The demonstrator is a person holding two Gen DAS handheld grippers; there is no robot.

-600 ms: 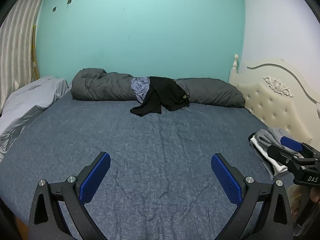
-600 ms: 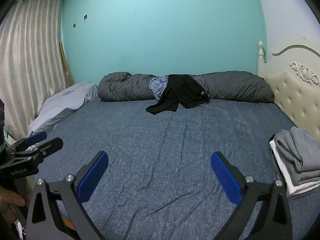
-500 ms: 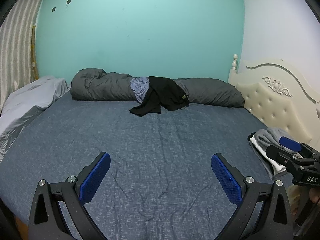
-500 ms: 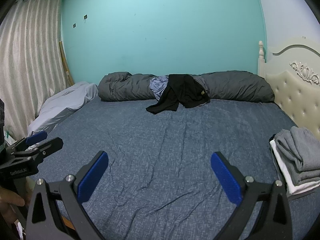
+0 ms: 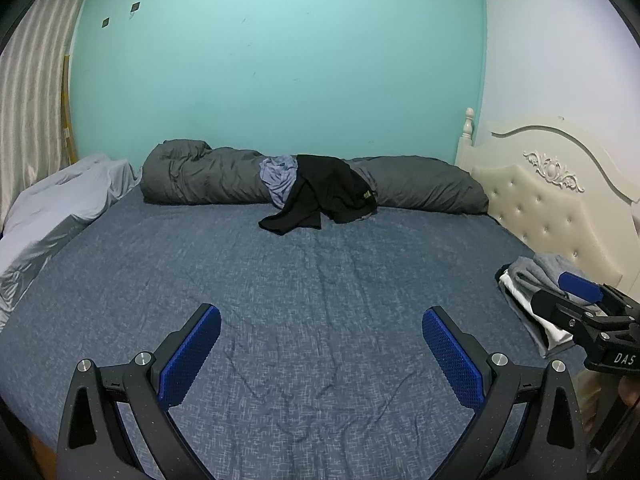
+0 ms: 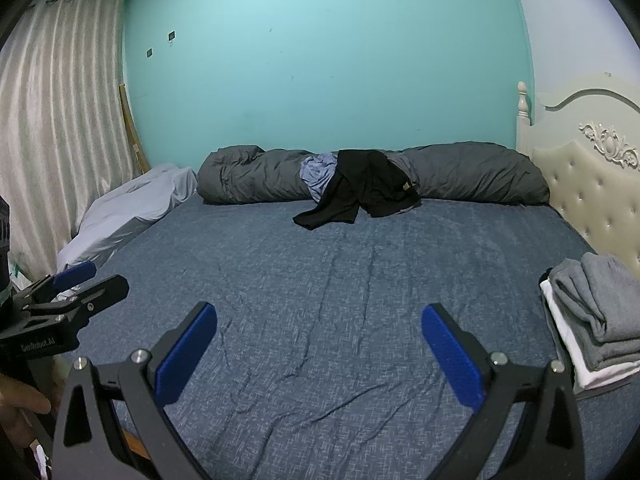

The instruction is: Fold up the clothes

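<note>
I have the left tongs (image 5: 321, 350) spread wide with nothing between the pads, hovering low over the near part of the bed (image 5: 320, 280). The right tongs (image 6: 320, 350) beside them are just as wide and empty. The next garment, a black garment (image 5: 326, 198), lies crumpled straight ahead and well apart from both, at the far edge, draped against the rolled grey duvet (image 5: 208, 178) with a blue-grey garment (image 5: 280, 178) beside it. Neither hand looks clearly nearer. The folded pile (image 6: 592, 312) sits to my right, near the headboard (image 6: 592, 200).
</note>
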